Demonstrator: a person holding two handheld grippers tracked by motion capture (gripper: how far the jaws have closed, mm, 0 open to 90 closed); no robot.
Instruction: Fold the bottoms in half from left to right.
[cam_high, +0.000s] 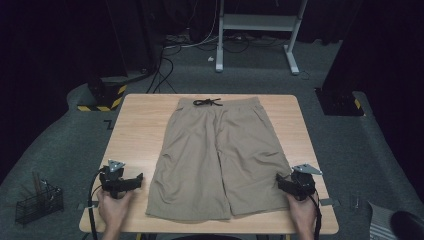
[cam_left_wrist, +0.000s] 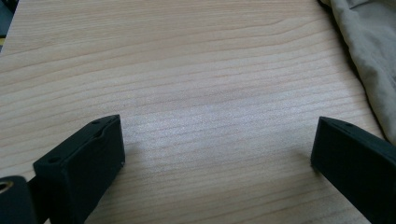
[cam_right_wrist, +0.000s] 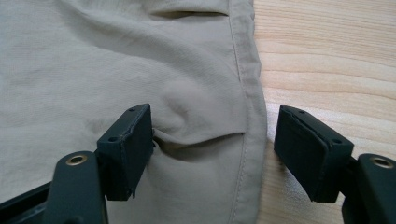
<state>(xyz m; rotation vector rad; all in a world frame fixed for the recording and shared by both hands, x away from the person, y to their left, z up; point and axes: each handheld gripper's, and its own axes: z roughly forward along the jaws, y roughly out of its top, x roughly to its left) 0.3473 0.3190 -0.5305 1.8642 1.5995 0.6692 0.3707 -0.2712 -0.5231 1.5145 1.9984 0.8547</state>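
- Khaki shorts (cam_high: 216, 157) are laid flat at centre frame on the worktop (cam_high: 135, 125), waistband at the top, hems toward the bottom edge.
- Right gripper (cam_right_wrist: 212, 149): jaws wide, straddling the outer side seam; both layers should be pinched before lifting.
- Left gripper (cam_left_wrist: 217, 154): jaws wide over bare wood, lower left; it should be brought to the opposite seam.

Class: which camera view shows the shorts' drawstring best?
The high view: the black drawstring lies tied at the waistband of the shorts, at the table's far edge. The two gripper views catch just parts of the tan cloth, no drawstring.
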